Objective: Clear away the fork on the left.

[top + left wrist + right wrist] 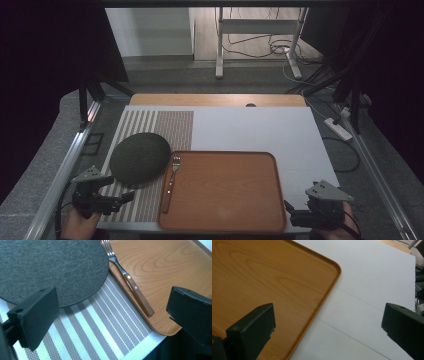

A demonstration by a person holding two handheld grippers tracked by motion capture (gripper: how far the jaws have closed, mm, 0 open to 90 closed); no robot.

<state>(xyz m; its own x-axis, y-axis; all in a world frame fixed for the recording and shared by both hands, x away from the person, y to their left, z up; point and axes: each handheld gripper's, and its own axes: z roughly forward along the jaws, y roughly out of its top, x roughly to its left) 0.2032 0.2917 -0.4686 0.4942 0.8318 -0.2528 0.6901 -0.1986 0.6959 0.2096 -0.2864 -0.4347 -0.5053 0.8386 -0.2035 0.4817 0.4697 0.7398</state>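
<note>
A wooden tray (235,190) lies at the table's front middle. A fork (171,184) with a brown handle rests along the tray's left rim, tines pointing away from me. Left of it, a dark grey round plate (140,157) sits on a striped placemat (172,125) and touches the tray's rim. My left gripper (119,188) is open just in front of the plate, over the mat. In the left gripper view the plate (50,265), the fork (132,286) and the mat (100,325) lie ahead of the open jaws. My right gripper (295,212) is open at the tray's near right corner (262,277), holding nothing.
A white board (260,127) covers the table beyond and right of the tray, also seen as the white board (374,290) in the right gripper view. Metal frame rails (65,165) run along both table sides. Cables and a stand (260,40) lie on the floor beyond.
</note>
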